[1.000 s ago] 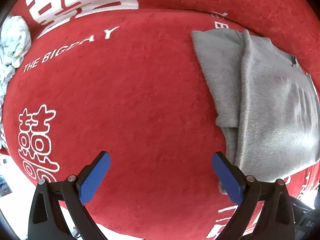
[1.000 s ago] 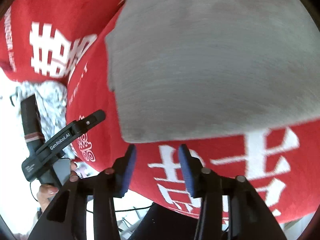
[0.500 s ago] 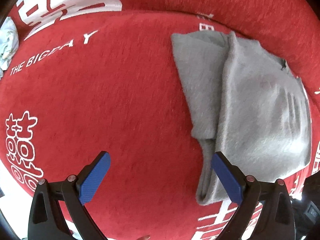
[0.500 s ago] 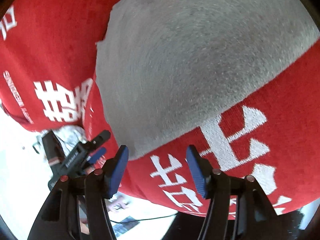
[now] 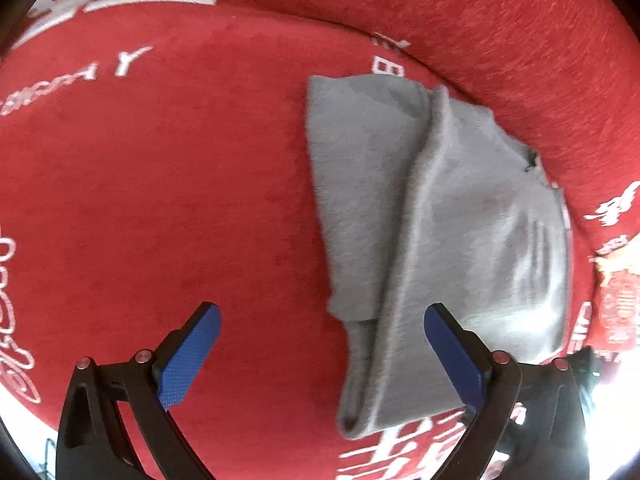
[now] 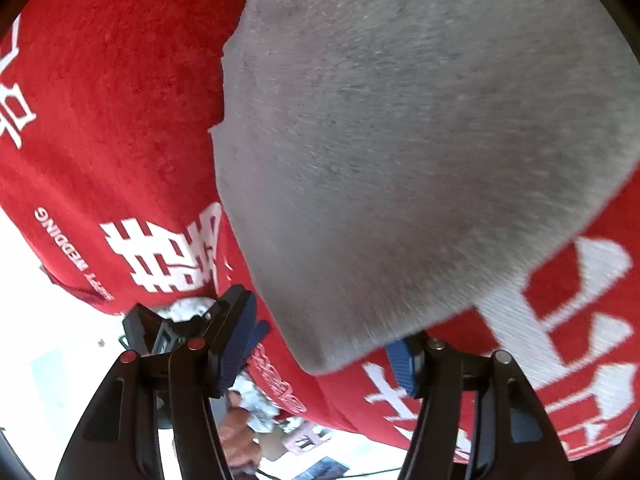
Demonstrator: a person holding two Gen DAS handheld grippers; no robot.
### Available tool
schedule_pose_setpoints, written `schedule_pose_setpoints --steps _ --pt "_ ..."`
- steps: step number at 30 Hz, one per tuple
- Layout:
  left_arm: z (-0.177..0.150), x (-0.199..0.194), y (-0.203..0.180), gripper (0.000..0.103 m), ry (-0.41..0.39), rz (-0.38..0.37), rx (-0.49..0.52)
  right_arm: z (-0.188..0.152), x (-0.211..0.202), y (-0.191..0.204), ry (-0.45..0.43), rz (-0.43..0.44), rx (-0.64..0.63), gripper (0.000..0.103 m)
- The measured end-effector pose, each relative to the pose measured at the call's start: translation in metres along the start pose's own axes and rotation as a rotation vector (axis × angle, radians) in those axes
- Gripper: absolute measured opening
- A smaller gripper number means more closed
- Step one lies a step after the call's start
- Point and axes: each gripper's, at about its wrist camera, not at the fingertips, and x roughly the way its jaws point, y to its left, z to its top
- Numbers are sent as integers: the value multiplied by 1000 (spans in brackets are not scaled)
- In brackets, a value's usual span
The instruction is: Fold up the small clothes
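Grey folded garment (image 5: 440, 240) lies flat on the red printed cloth (image 5: 160, 180), its near corner just ahead of the right gripper (image 6: 320, 344), whose jaws are spread wide and empty. Left gripper (image 5: 320, 344) is likewise spread wide, holding nothing, with the garment's near end between its blue pads (image 5: 188, 356).

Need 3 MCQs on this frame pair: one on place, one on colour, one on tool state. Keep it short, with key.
1. In the left wrist view, where does the grey garment lie?
A. right of centre
B. far left
C. between the fingers

2. What colour is the cloth under it?
A. blue
B. red with white print
C. plain white

3. How does the left tool stand?
A. shut on the garment
B. shut, empty
C. open, empty

Key: 1 A, the garment fills the right half, by the right-hand finger. 2 B, red pile with white lettering all round. 3 C, the blue pads stand wide apart with only red cloth and the garment's edge beyond.
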Motion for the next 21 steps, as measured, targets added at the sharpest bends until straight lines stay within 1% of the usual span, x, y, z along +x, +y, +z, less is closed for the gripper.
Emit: schedule_pose_setpoints --steps 1,2,3,4,5,6,7,10,11,14,16,18,19,20,21 --pt "0 2 2 102 4 -20 0 0 3 1 3 13 13 66" --pt "-1 5 1 102 10 -40 1 1 5 1 10 21 23 54" --pt "1 6 -1 102 14 -58 1 3 7 1 20 24 31 40" --pt "4 9 -2 102 23 -83 -1 5 9 1 35 28 39 9" --pt "7 12 -3 102 34 -107 -6 6 8 1 37 45 46 9" --pt "10 14 -4 102 44 -131 -12 7 6 3 41 87 54 9" --pt "12 16 -3 102 57 -161 -15 8 4 4 43 110 53 9" --pt "21 24 -12 102 87 -242 -14 10 -9 21 50 171 10 8" --pt "20 22 -11 102 100 -267 -9 10 -13 25 54 180 -8 8" --pt "29 27 -26 102 130 -347 7 11 -21 39 68 182 -69 8" --pt "35 29 -36 102 136 -384 15 11 -23 45 74 176 -93 8" --pt "41 32 -52 102 137 -409 25 11 -22 45 82 164 -107 8" --pt "42 32 -57 101 128 -404 32 10 -22 44 87 153 -112 8" --pt "44 31 -66 94 111 -384 52 8 -18 45 95 128 -119 8" --pt "43 30 -70 83 100 -362 73 5 -16 43 109 87 -126 8"
